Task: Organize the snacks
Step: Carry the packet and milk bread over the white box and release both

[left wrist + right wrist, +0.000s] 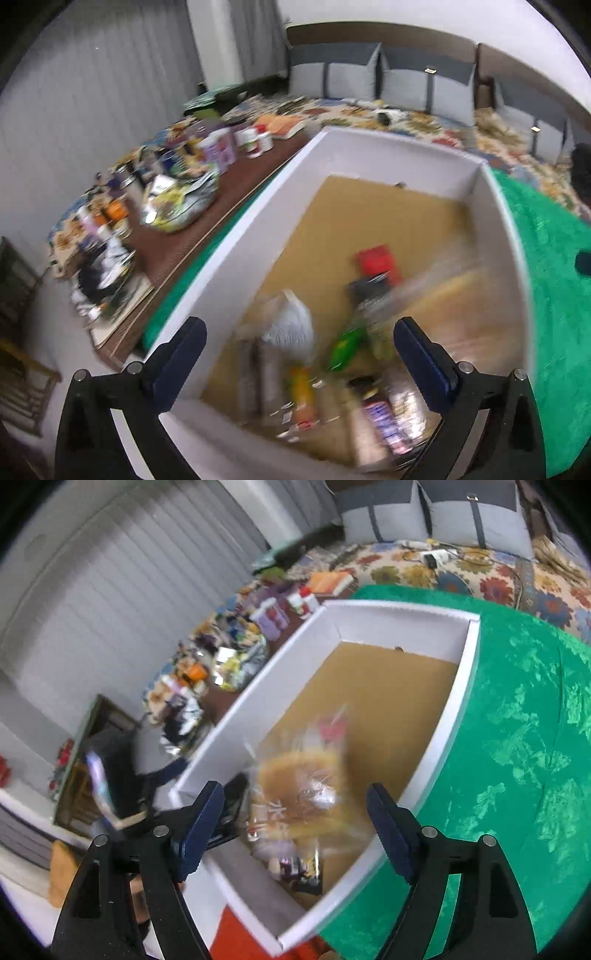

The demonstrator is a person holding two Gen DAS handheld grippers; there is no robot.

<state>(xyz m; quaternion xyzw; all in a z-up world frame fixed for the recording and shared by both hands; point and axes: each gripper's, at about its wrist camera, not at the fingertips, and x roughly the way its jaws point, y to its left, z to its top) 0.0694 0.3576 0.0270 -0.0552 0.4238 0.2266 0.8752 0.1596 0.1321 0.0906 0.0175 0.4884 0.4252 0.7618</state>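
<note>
A white box (251,236) with a brown cardboard floor stands on a green cloth (554,295). Several blurred snack packets lie at its near end: a red one (378,260), a green one (345,343), a white bag (295,314) and an orange one (303,387). My left gripper (299,325) hangs open above them, holding nothing. In the right wrist view the box (454,709) holds a clear bag of golden snacks (306,786), blurred, below my open right gripper (295,790). Its pads are clear of the bag. A dark packet (303,867) lies nearer.
Left of the box, a brown board carries a bowl of foil packets (177,206), cups and jars (221,147). A floral bedcover (424,572) and grey storage bags (332,74) lie behind. Orange-red fabric (240,934) shows at the near edge.
</note>
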